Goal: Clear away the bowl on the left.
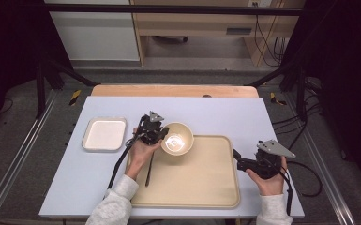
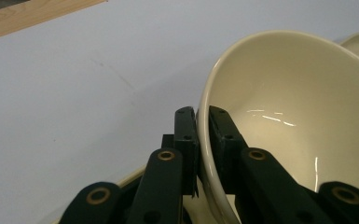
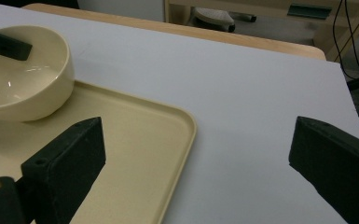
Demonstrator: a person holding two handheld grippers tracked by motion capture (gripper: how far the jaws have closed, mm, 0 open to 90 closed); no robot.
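Observation:
A cream bowl (image 1: 177,138) is at the far left corner of a beige tray (image 1: 192,183). My left gripper (image 1: 161,136) is shut on its left rim. In the left gripper view one jaw is outside the wall and the other inside, with my left gripper (image 2: 203,114) pinching the rim of the bowl (image 2: 284,93). I cannot tell whether the bowl's base touches the tray. My right gripper (image 1: 236,157) is held open just off the tray's right edge with nothing between its jaws. The right gripper view shows my right gripper (image 3: 198,135) wide open over the tray (image 3: 135,140), and the bowl (image 3: 23,79) at the upper left.
A shallow white square dish (image 1: 104,134) lies on the pale blue tabletop (image 1: 225,112) left of the tray. A wooden strip (image 1: 173,90) runs along the table's far edge. Cables trail from both grippers, and black frame legs stand at the back.

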